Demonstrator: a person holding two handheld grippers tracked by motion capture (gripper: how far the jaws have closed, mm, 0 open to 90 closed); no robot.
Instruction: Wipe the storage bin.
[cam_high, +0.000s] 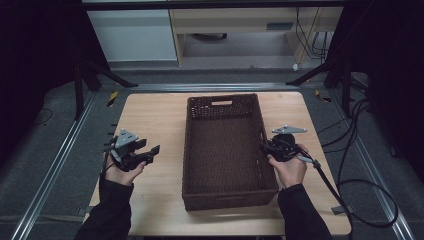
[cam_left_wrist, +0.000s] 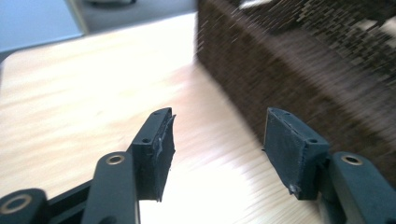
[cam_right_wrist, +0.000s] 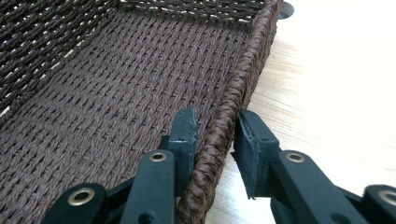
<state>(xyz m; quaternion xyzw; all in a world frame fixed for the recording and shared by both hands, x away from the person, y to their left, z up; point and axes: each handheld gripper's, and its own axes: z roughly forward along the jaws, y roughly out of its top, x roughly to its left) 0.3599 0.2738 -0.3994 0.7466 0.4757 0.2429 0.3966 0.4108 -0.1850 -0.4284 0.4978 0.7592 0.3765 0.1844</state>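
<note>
Brown woven basket (cam_high: 225, 150) sits mid-table (cam_high: 155, 110), empty. Right gripper (cam_right_wrist: 215, 140) straddles basket's right rim, jaws not yet pinched. Left gripper (cam_left_wrist: 217, 144) released, just beside left wall. Advice: seat both pads deep over rim, clamp evenly, lift level.
</note>
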